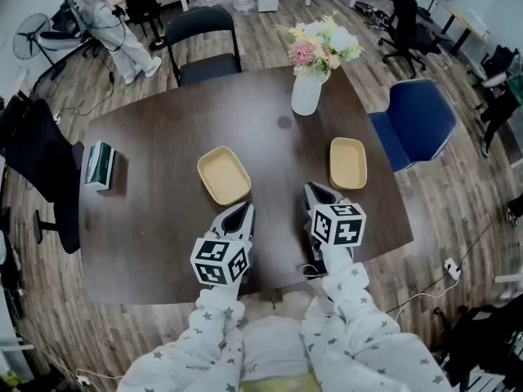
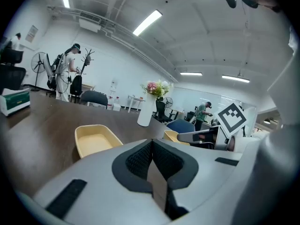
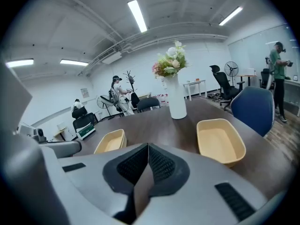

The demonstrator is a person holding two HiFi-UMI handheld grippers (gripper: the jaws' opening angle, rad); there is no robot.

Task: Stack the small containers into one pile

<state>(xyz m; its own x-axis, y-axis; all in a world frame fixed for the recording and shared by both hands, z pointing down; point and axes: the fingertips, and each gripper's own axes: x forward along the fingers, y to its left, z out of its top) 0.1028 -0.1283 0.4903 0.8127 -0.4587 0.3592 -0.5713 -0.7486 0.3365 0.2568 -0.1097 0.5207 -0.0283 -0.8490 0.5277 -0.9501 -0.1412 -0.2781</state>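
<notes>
First, open your shut, empty right hand-held gripper (image 1: 317,190), then pinch the right container (image 1: 348,162) by its rim.

The dark wooden table (image 1: 163,219) carried four things, all well apart from one another; two shallow yellow containers lay on it, open side up; the left container (image 1: 223,175) sat near the middle, the right container (image 1: 348,162) nearer the right edge; a white vase (image 1: 306,93) of flowers stood upright beyond them, toward the far edge; a green-and-white box (image 1: 100,166) lay near the left edge.
</notes>
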